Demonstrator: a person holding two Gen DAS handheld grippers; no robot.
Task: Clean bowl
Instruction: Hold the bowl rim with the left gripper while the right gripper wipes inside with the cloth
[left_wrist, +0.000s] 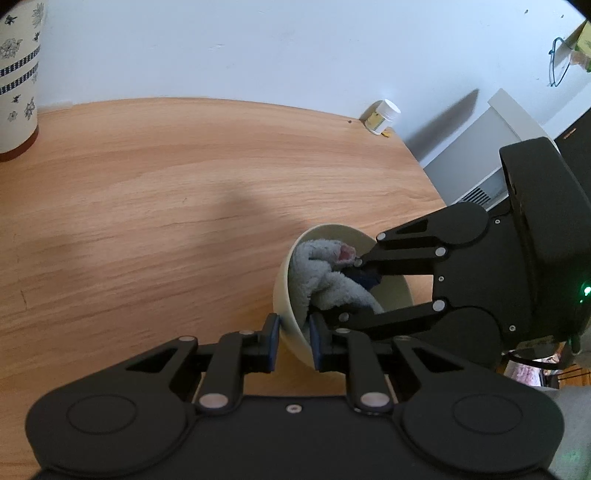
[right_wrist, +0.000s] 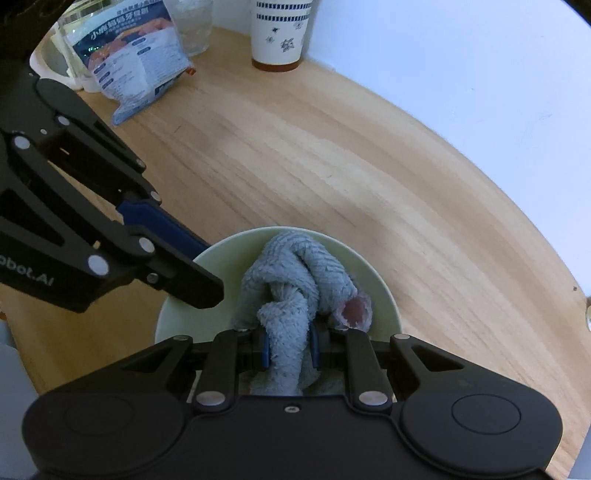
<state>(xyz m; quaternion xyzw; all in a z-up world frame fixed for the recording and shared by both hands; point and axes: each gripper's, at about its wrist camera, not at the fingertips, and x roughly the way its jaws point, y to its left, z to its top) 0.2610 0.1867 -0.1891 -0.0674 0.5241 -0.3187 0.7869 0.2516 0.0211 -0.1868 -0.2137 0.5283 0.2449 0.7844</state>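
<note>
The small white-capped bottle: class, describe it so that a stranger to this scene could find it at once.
Start from the wooden table and follow its far edge along the white wall to the right-hand corner. There stands the small bottle, white-capped with a yellow label. It stands alone, far smaller than the tall patterned cup at the opposite end.

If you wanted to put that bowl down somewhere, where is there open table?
The widest bare wood lies between the bowl, the patterned cup and the small white jar by the wall. The far corner is crowded: a snack bag and a glass beside that cup.
</note>
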